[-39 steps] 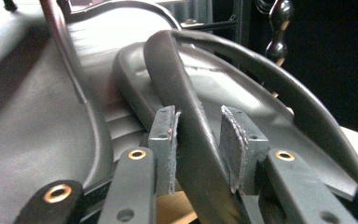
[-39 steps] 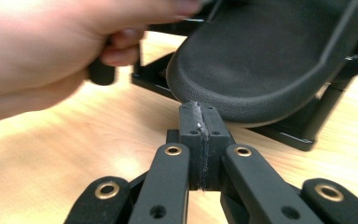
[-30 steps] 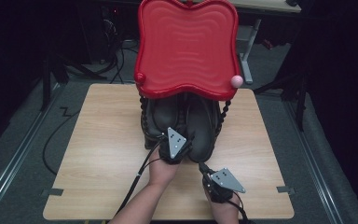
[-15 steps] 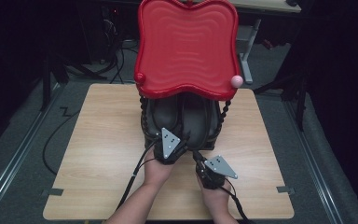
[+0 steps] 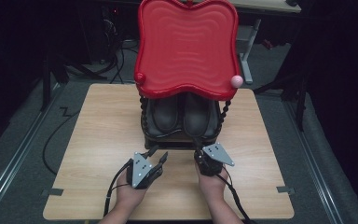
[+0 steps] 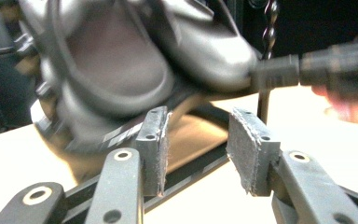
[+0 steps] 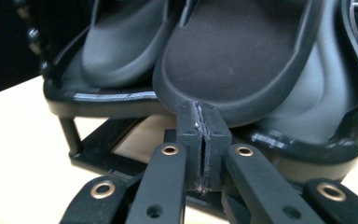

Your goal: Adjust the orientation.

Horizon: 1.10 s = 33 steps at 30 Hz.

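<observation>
Both grippers have drawn back from shoes [image 5: 182, 116] under red tray [image 5: 186, 46].

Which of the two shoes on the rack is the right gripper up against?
The shoe on the right in the high view. The right gripper, jaws closed, meets its heel rim; the other shoe sits apart from both grippers.

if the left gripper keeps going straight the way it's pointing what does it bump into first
Probably the left shoe on the rack's lower shelf. The left gripper is open and aimed at it, though depth is unclear.
</observation>
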Each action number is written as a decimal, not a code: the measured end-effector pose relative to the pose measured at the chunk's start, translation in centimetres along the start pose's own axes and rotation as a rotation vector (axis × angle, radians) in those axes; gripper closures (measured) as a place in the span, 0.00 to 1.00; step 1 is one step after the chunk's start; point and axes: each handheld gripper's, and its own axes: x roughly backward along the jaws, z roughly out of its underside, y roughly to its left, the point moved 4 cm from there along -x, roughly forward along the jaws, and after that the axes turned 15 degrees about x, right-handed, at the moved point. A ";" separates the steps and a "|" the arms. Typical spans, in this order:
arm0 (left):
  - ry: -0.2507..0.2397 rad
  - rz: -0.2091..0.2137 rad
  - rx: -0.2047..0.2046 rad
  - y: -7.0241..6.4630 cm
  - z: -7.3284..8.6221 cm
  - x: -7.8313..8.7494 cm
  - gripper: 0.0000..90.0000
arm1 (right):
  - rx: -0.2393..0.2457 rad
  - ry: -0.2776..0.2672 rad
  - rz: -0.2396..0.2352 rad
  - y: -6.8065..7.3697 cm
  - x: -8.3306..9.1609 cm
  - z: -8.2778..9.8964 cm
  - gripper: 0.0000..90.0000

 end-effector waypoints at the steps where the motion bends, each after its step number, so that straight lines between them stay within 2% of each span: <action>1: 0.001 -0.004 0.003 0.2 0.2 0.3 0.64 | -0.004 0.000 0.004 -0.2 -0.2 -0.2 0.98; 8: 0.023 -0.039 -0.005 2.1 1.6 2.1 0.63 | 0.003 0.019 0.038 -1.3 -1.5 -0.6 0.97; 14: 0.033 -0.048 -0.007 2.4 2.0 2.3 0.62 | 0.015 0.036 0.051 -1.7 -2.6 -1.0 0.97; 20: 0.040 -0.043 -0.015 2.2 2.2 2.3 0.60 | 0.016 0.038 0.050 -1.6 -2.8 -1.0 0.94; 25: 0.051 -0.045 -0.028 2.4 2.6 2.4 0.56 | 0.010 0.009 0.027 -1.6 -1.7 -1.3 0.88; 28: 0.061 -0.044 -0.020 2.8 2.9 2.8 0.54 | 0.031 -0.002 0.002 -1.6 -0.4 -1.0 0.82; 31: 0.068 -0.055 -0.033 3.1 3.2 3.3 0.52 | 0.029 0.004 -0.031 -2.1 1.1 0.0 0.73; 33: 0.082 -0.065 -0.043 3.7 3.4 3.7 0.50 | 0.048 0.021 -0.031 -2.8 2.1 1.1 0.66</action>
